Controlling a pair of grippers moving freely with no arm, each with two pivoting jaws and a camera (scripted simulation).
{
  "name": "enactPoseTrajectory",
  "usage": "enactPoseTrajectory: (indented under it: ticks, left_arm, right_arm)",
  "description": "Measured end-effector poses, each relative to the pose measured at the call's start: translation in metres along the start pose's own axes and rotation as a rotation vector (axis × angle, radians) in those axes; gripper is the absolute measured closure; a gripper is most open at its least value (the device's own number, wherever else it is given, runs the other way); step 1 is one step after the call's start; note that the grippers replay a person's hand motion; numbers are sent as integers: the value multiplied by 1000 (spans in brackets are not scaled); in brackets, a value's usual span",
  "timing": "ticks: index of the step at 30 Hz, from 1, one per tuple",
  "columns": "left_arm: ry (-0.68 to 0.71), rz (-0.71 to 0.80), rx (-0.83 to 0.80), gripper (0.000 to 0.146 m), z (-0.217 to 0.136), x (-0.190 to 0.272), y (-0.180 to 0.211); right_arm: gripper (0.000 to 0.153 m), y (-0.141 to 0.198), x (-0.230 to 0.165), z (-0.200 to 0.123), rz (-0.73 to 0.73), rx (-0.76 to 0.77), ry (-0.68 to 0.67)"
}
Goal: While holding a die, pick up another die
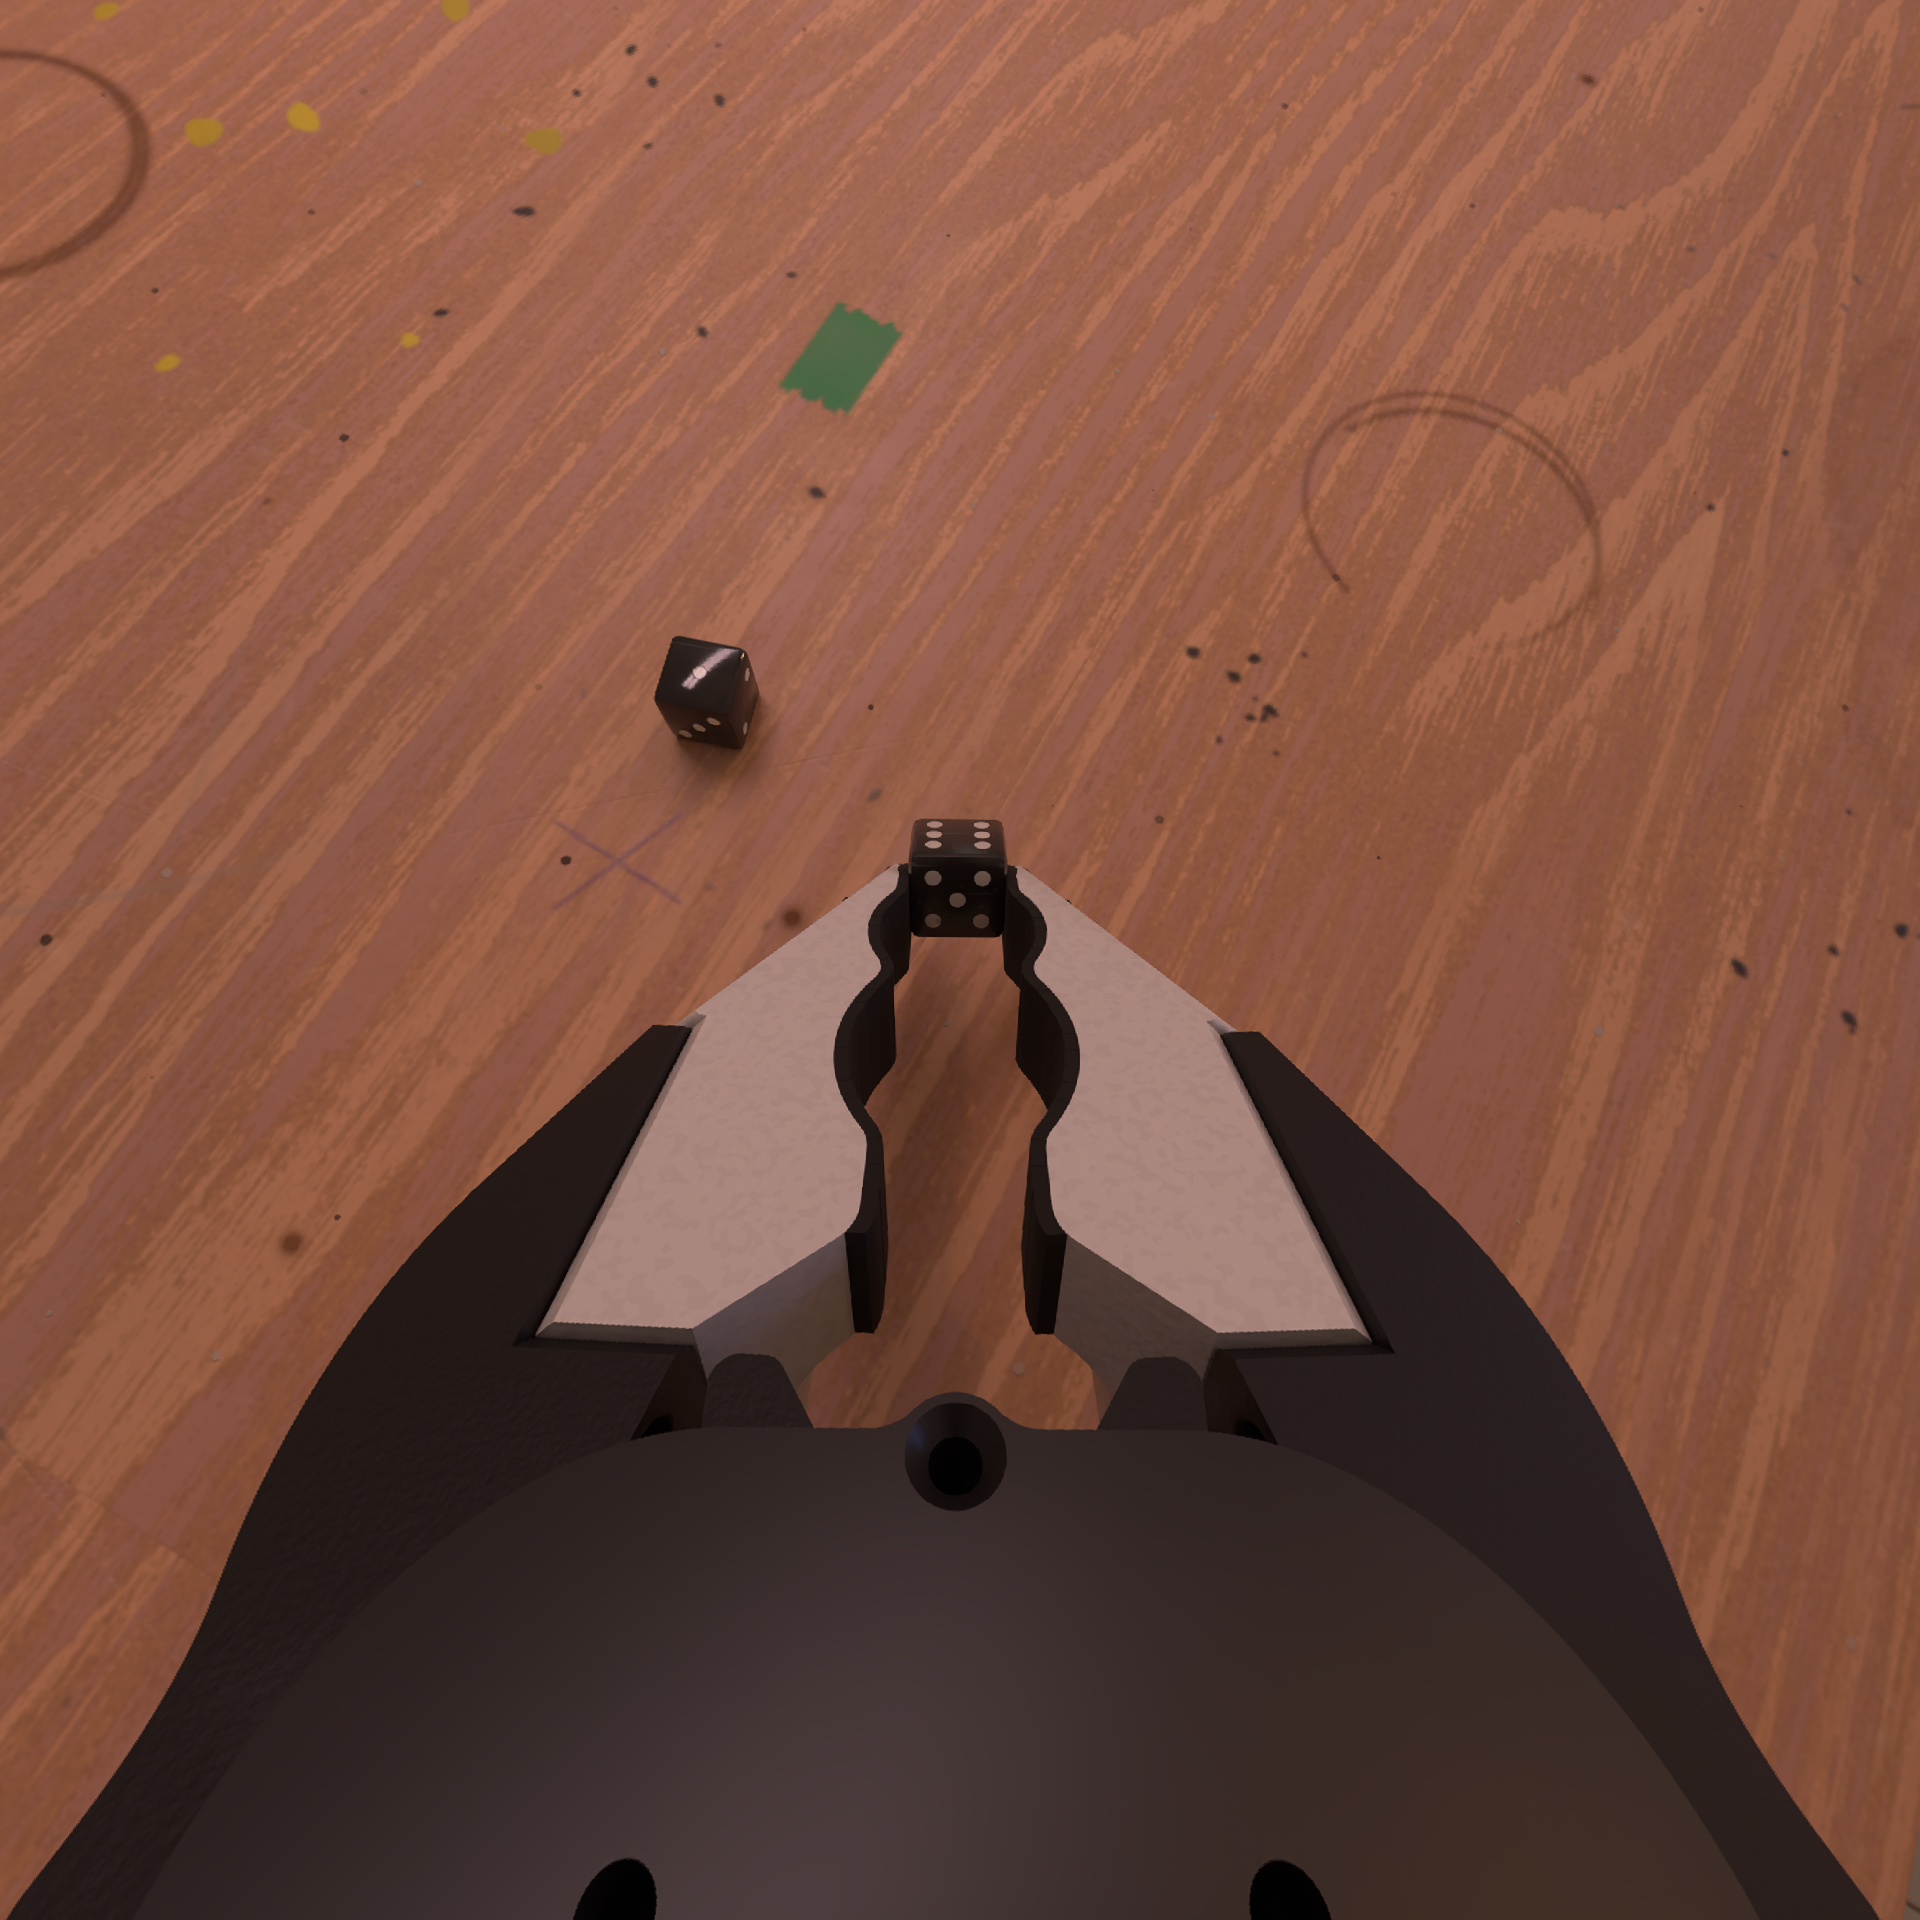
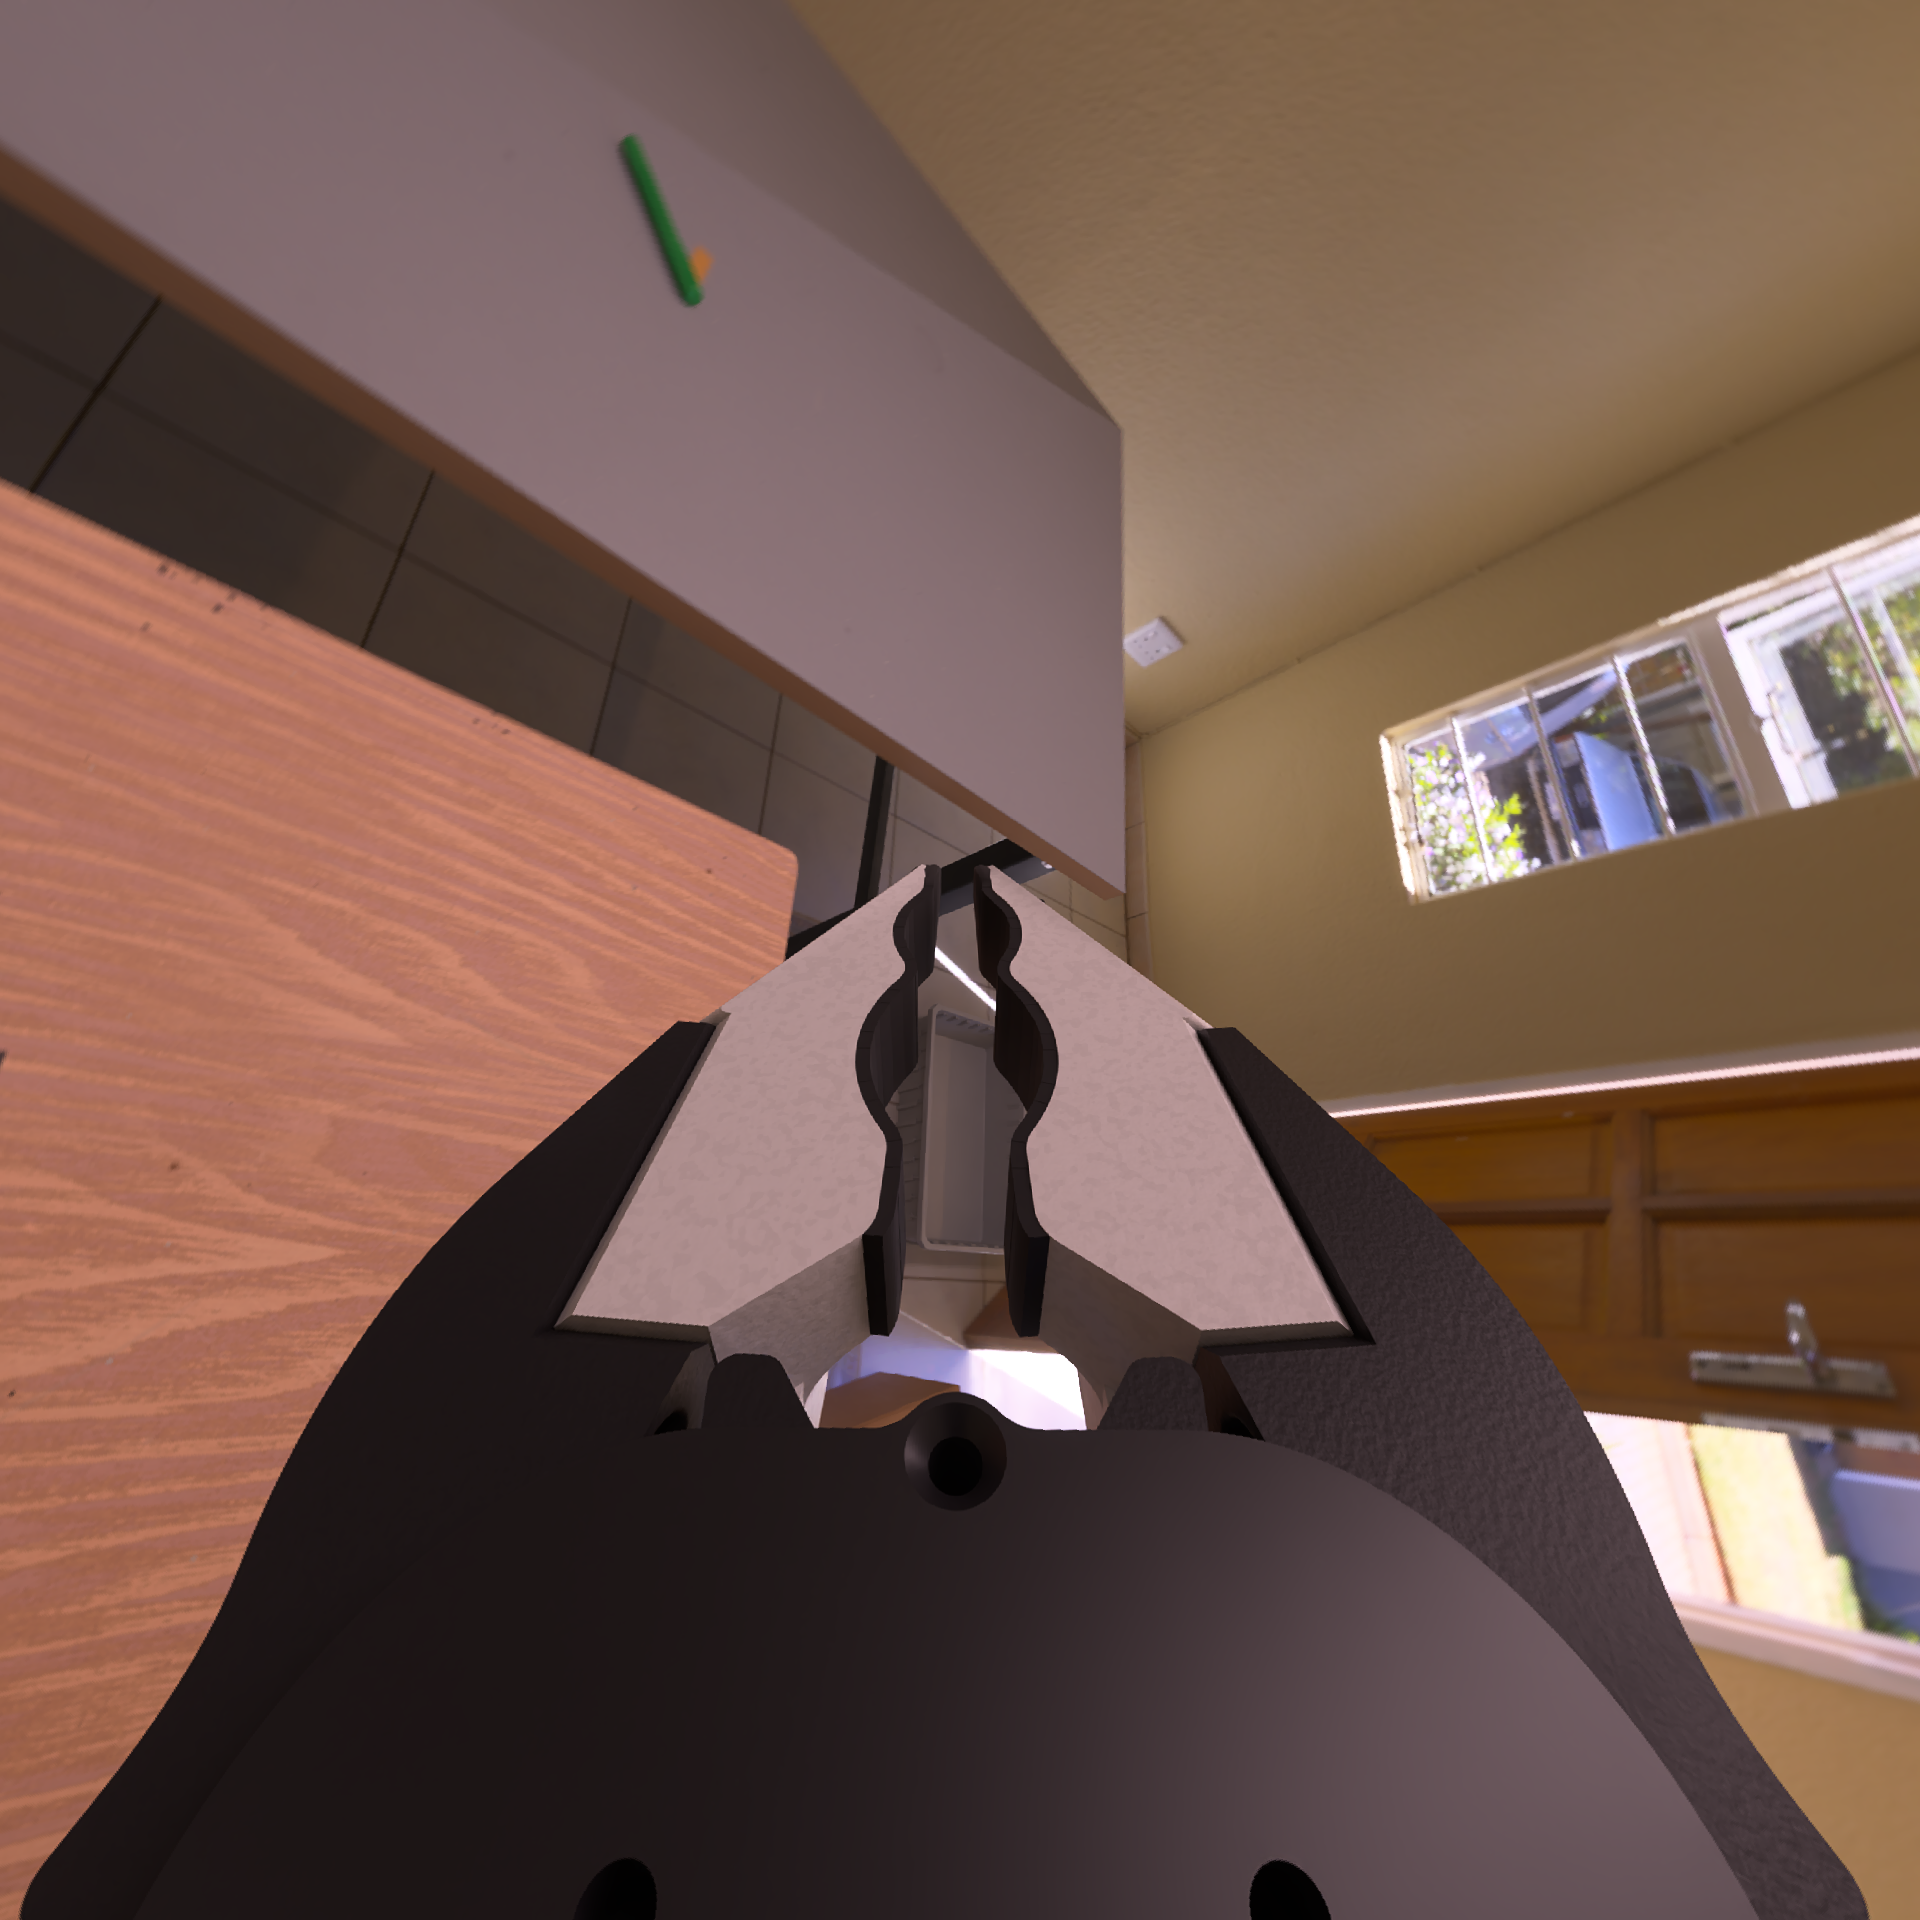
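At its very tips your left gripper (image 1: 956, 883) pinches the held die (image 1: 956, 881); reopening for the loose die (image 1: 707, 693) probably drops it, while your right gripper (image 2: 956, 883) sits nearly closed, empty.

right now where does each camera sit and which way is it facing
Left wrist view: on the left claw, looking down at the wooden table; its fingers pinch a black die, a second die lies ahead to the left.
Right wrist view: on the right claw, tilted toward wall and window; fingers nearly closed, nothing held.
Shared: only the table.
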State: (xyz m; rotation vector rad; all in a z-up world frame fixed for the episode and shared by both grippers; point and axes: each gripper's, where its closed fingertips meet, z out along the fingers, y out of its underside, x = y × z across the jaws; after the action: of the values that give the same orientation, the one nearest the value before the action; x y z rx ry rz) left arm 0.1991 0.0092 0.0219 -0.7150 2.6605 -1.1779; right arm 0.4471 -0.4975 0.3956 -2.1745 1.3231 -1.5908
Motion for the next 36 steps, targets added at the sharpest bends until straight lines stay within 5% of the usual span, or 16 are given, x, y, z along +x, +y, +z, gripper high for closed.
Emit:
enactPoseTrajectory:
  ticks: [8,13,18,24,28,32,36]
  left_arm:
    - [-7,23,-8,130,1,4,0]
    - [-1,17,-9,130,1,3,1]
    - [1,23,-13,130,1,4,2]
    - [-2,36,-24,130,3,4,4]
    - [0,28,-21,130,1,3,4]
    - [5,20,-13,130,0,3,4]
    - [10,21,-17,130,1,4,5]
  right_arm:
    - [146,-19,-110,45,-188,-100,-159]
    - [147,25,-224,68,-477,-289,-507]
    - [147,60,-292,101,-759,-450,-601]
    - [149,69,-329,136,-592,-580,-746]
    - [149,77,-337,133,-470,-616,-851]
    - [118,66,-310,118,-315,-533,-918]
    - [113,57,-261,108,-225,-464,-856]
